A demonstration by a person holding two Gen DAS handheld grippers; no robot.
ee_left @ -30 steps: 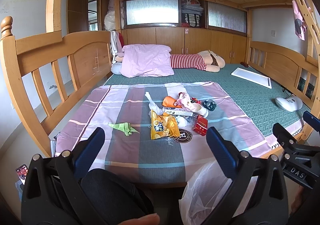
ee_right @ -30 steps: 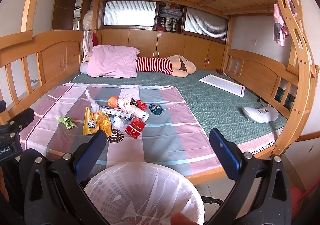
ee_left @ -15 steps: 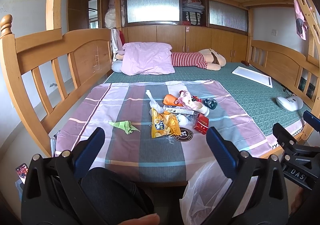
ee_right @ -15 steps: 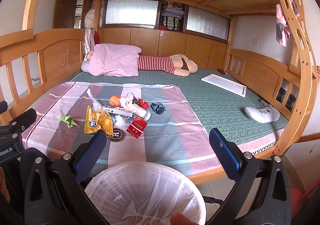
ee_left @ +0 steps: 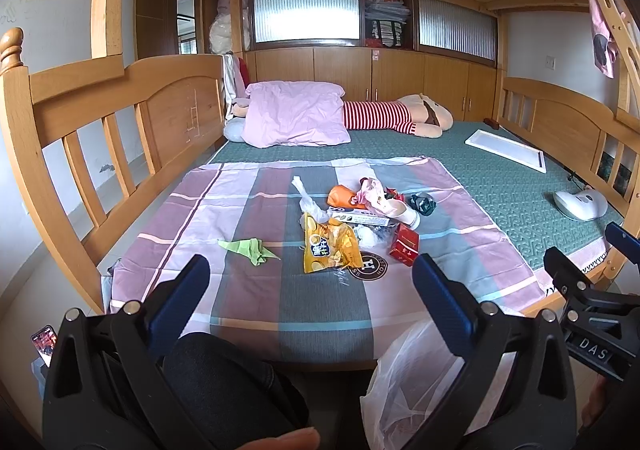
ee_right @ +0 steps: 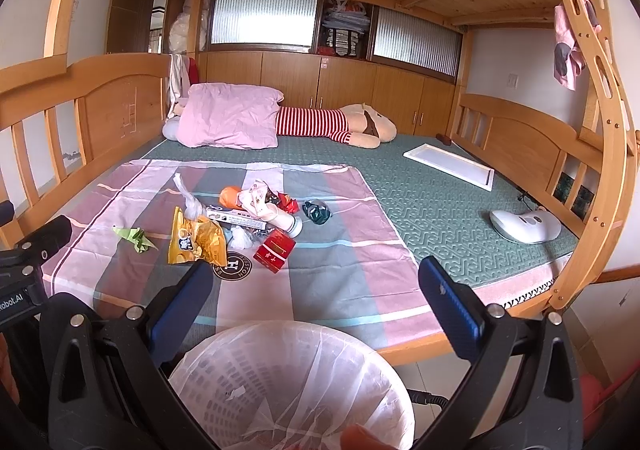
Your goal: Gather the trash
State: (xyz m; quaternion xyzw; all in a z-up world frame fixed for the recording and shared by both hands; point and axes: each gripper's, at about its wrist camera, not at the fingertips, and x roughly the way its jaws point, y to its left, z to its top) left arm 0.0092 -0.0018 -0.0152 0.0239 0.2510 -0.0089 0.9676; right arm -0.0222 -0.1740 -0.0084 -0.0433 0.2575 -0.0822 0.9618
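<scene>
Both tongs (ee_left: 308,270) (ee_right: 312,274) gape empty — trash pile (ee_left: 360,218) lies ahead, bin (ee_right: 292,382) just below right.

Both hand-held grippers (ee_left: 308,270) (ee_right: 312,274) agape, empty.

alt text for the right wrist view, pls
A pile of litter, including a yellow crinkled snack bag and a small red carton, lies on a pink-and-grey striped sheet across a wooden bunk bed. The open right claw hangs empty above a white plastic-lined wastebasket at the bed's near edge.
</scene>
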